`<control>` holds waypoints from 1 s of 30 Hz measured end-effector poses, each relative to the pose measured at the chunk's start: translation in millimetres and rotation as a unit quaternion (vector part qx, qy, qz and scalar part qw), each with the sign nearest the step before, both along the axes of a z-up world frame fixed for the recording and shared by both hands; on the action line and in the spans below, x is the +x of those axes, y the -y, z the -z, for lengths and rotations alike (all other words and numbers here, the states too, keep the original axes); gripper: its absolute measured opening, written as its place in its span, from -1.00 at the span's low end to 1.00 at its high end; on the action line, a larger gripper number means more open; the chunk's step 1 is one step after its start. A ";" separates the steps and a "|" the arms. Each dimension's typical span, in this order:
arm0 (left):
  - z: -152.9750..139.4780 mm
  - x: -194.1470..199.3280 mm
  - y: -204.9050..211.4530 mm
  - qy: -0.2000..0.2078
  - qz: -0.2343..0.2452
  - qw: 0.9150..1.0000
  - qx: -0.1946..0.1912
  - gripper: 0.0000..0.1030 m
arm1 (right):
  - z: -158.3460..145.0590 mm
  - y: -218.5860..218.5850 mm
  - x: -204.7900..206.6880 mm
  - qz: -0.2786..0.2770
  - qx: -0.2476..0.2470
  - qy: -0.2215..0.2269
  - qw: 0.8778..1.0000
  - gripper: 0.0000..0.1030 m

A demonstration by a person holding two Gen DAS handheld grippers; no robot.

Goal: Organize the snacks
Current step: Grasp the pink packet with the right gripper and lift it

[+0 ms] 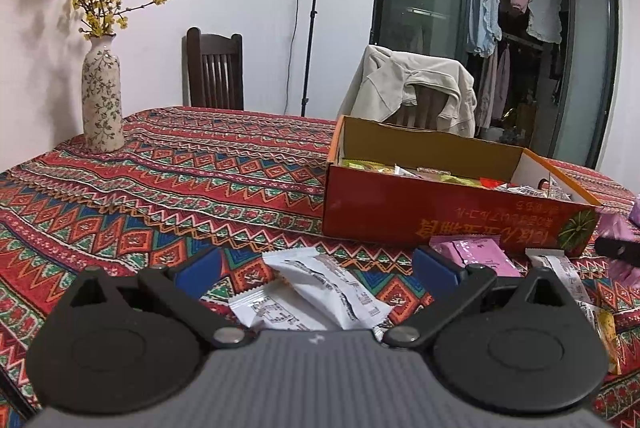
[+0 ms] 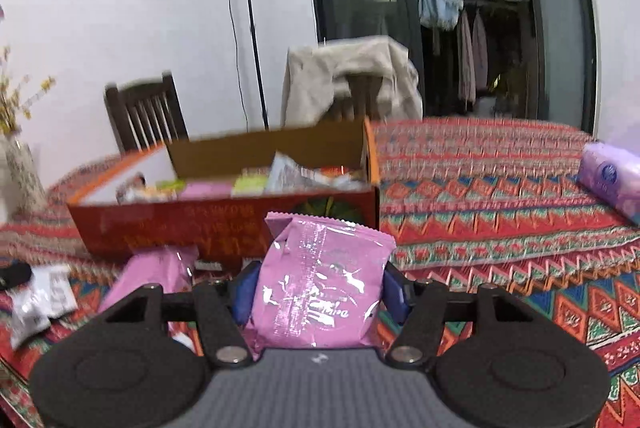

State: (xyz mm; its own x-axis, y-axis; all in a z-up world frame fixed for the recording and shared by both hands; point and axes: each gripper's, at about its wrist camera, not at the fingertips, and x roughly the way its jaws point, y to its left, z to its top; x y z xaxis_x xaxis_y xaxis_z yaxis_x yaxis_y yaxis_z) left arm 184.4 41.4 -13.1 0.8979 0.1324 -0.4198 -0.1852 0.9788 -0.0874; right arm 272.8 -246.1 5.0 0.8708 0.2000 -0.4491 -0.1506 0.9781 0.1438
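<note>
An open red cardboard box (image 1: 440,220) (image 2: 180,228) with several snack packets inside stands on the patterned tablecloth. My right gripper (image 2: 319,292) is shut on a pink snack packet (image 2: 320,268), with a blue pad pressing each side; the packet stands upright in front of the box's near wall. My left gripper (image 1: 318,268) is open, its blue pads wide apart, low over white snack packets (image 1: 316,292) lying on the cloth. More pink packets (image 1: 476,254) (image 2: 156,268) lie beside the box, and further white packets (image 2: 40,300) lie at the left in the right wrist view.
A flowered vase (image 1: 102,100) stands at the table's far left. Behind the table are a dark wooden chair (image 1: 216,68) and a chair draped with a beige jacket (image 1: 412,88). A purple tissue pack (image 2: 612,180) lies at the far right.
</note>
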 end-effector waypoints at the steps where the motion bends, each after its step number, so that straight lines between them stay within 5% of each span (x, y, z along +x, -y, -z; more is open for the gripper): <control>1: -1.6 -0.3 -0.6 -0.001 -0.002 1.000 0.000 1.00 | -2.3 1.0 -2.7 -0.001 0.003 0.008 1.000 0.19; 20: -23.3 16.2 -14.9 -0.078 -0.074 0.994 -0.008 1.00 | -8.2 4.3 -13.9 -0.006 0.010 0.032 0.999 0.19; 30: -6.6 49.1 28.6 -0.117 -0.066 0.990 0.051 1.00 | -8.6 8.2 -20.7 -0.007 0.012 0.037 0.999 0.19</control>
